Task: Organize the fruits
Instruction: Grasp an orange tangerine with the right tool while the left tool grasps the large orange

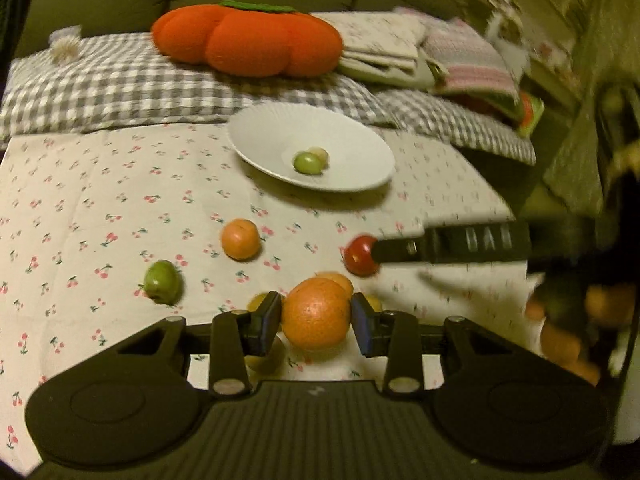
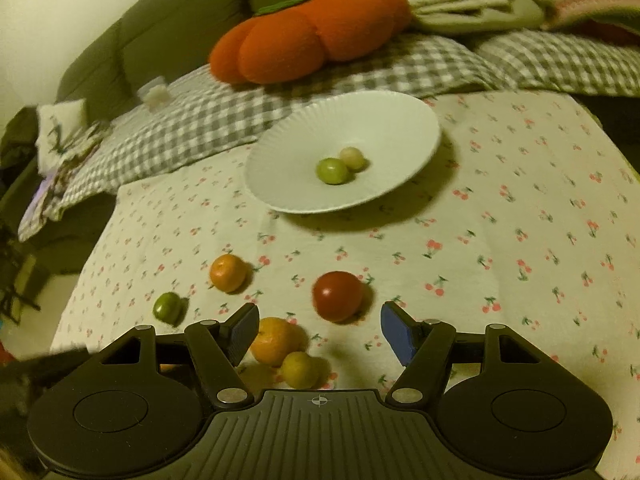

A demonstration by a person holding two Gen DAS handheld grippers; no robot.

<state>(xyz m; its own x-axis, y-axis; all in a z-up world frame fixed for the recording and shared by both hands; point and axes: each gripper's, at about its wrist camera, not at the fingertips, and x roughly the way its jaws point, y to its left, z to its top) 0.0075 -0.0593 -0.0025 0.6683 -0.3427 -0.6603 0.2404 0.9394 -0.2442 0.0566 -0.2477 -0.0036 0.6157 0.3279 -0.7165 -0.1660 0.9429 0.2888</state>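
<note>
A yellow fruit (image 1: 264, 360) sits half hidden behind the left gripper (image 1: 316, 322), whose jaws are closed on a large orange (image 1: 316, 314). The right gripper (image 2: 320, 332) has its jaws spread wide, holding nothing – a red tomato (image 2: 338, 296) lies just ahead. The white plate (image 2: 384, 120) holds a green fruit (image 2: 331, 171) and a pale one (image 2: 353, 158). A cherry-print cloth (image 2: 500, 260) covers the surface; a pumpkin cushion (image 2: 308, 32) lies behind.
</note>
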